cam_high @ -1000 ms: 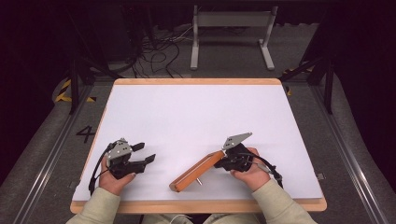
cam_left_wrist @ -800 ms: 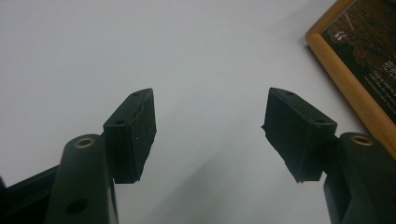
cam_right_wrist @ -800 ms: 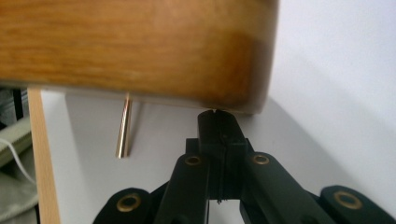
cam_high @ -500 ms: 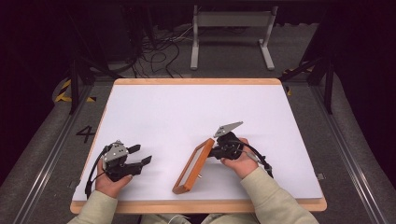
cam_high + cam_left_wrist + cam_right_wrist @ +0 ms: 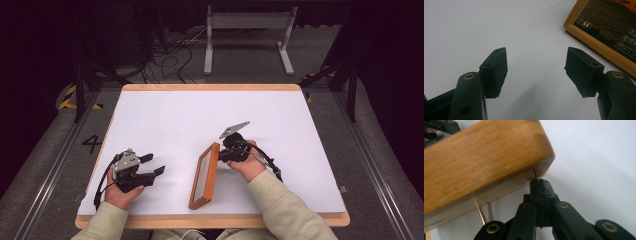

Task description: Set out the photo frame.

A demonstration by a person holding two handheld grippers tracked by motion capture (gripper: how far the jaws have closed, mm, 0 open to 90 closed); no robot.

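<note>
Wooden picture frame (image 5: 204, 176) is tipped up on edge by right gripper (image 5: 226, 154) — jaws closed, pressed against it; left gripper (image 5: 152, 165) held open beside frame — standing-up unfinished.

1. We see cream sleeves (image 5: 280, 205) on both forearms, down to the wrists.
2. The left gripper (image 5: 150, 166) is black, with a grey three-cornered plate on top and a black cable looping off its side.
3. The right gripper (image 5: 223, 152) is black too, its grey plate raised, a black cable trailing behind.
4. Close up, we see matte black jaws with brass-ringed pivot holes and rough-edged blocky pads (image 5: 496, 71).
</note>
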